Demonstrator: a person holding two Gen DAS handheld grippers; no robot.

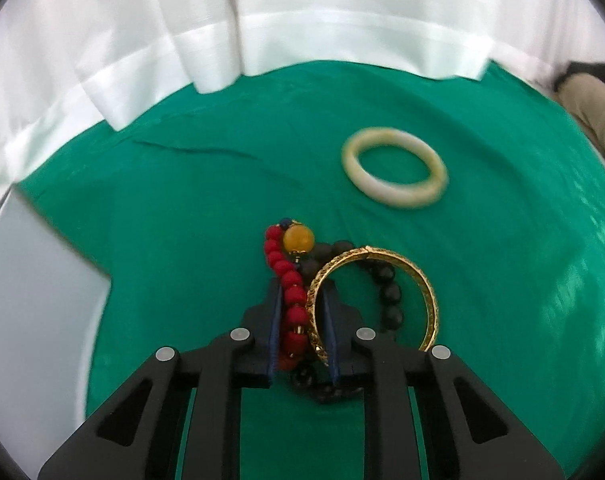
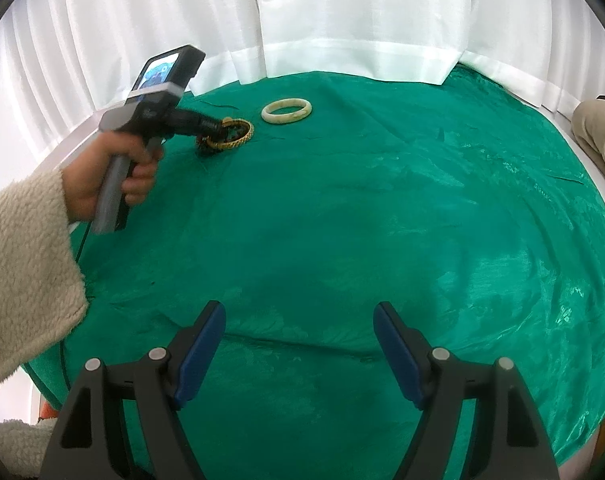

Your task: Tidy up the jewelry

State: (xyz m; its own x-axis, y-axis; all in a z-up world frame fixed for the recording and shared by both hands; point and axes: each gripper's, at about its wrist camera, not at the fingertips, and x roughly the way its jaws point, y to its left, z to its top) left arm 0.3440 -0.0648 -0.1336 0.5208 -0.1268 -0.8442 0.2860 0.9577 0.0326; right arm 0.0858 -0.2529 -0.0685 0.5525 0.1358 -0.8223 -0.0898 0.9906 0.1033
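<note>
My left gripper (image 1: 302, 300) is shut on a red bead bracelet (image 1: 288, 284) with a yellow bead (image 1: 299, 239), and on the rim of a gold bangle (image 1: 422, 288). A black bead bracelet (image 1: 390, 292) lies under them on the green cloth (image 1: 182, 240). A cream bangle (image 1: 394, 172) lies apart, further back and to the right. In the right wrist view the left gripper (image 2: 218, 130) is at the gold bangle (image 2: 238, 140), with the cream bangle (image 2: 287, 111) beyond. My right gripper (image 2: 300, 320) is open and empty above the cloth, near its front.
White curtains (image 2: 342, 12) hang behind the table. The white table edge (image 1: 30, 280) shows at the left. A person's sleeve (image 2: 22, 248) and hand hold the left gripper. Beige fabric (image 2: 598, 128) lies at the right edge.
</note>
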